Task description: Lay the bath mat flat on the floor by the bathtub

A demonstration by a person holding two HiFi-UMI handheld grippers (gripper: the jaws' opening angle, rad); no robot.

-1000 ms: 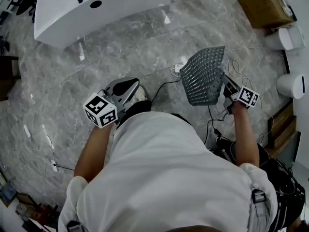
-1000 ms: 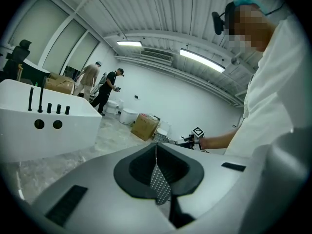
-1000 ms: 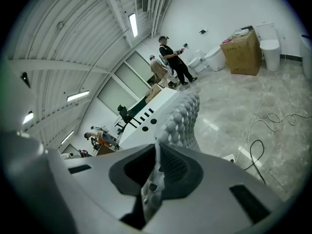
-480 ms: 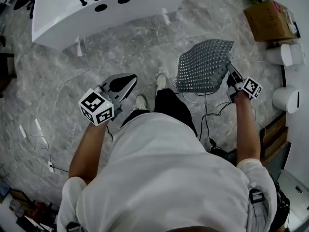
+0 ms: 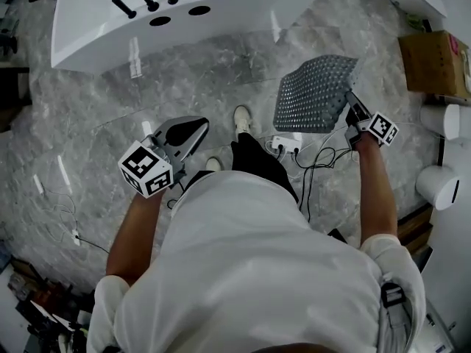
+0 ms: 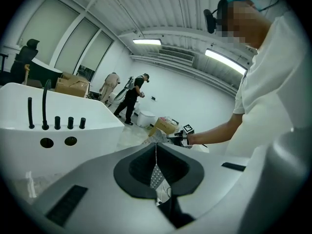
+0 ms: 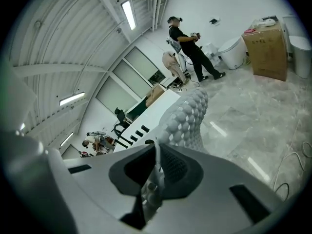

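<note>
- Your right gripper (image 5: 350, 109) has its jaws clamped on one edge of the bath mat (image 5: 315, 94). The mat hangs clear of the floor, tilted and slightly curled, with its knobbly face toward you. Pinched at a single edge, it droops rather than spreads.
- Your left gripper (image 5: 193, 129) has its jaws pressed together on nothing. It sits low beside your leg, well apart from the mat. I judge it is free to take the opposite edge so the sheet can be drawn flat.
- The mat is in the air above the floor (image 5: 88, 123) in front of the bathtub (image 5: 184, 20), near the tub's right end, and is not yet laid.
- The floor is glossy grey marble. A power strip (image 5: 283, 144) and loose cables (image 5: 324, 157) lie just below the mat and could end up under it.
- A cardboard box (image 5: 434, 63) stands at the floor's right edge, and other people (image 6: 130, 97) work far across the white hall.
</note>
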